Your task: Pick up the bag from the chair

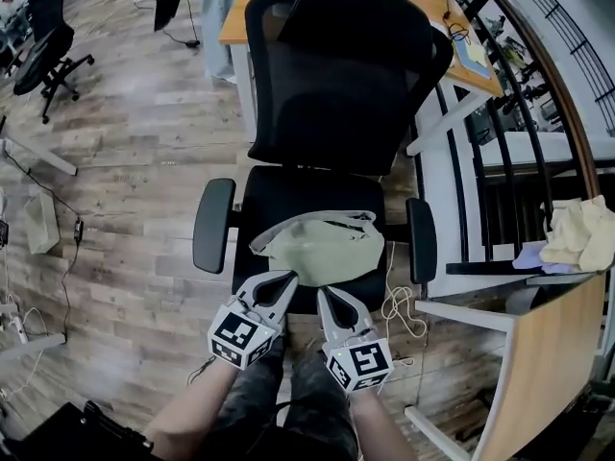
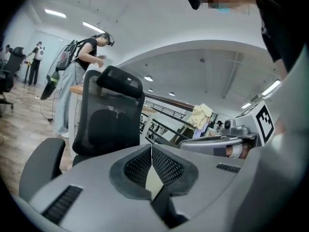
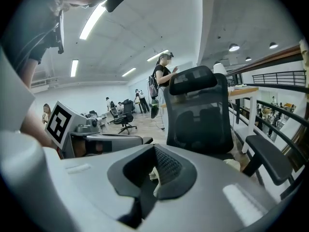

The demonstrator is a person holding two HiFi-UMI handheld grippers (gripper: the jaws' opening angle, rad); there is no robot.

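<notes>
A pale green bag [image 1: 322,248] lies on the seat of a black office chair [image 1: 346,75], its strap looped over the top. Both grippers hover at the seat's front edge, just short of the bag. My left gripper [image 1: 286,278] points at the bag's near left side, jaws shut and empty. My right gripper [image 1: 324,292] sits beside it, also shut with nothing held. In the left gripper view the jaws [image 2: 151,152] meet in front of the chair back [image 2: 108,117]. The right gripper view shows its closed jaws [image 3: 154,170] and the chair back [image 3: 200,110].
The chair's armrests [image 1: 212,224] [image 1: 421,240] flank the seat. A wooden desk [image 1: 240,12] stands behind the chair and a black railing [image 1: 519,113] to the right. A table with a yellow cloth [image 1: 577,233] is at right. Cables [image 1: 394,305] lie on the floor. A person [image 2: 82,66] stands beyond.
</notes>
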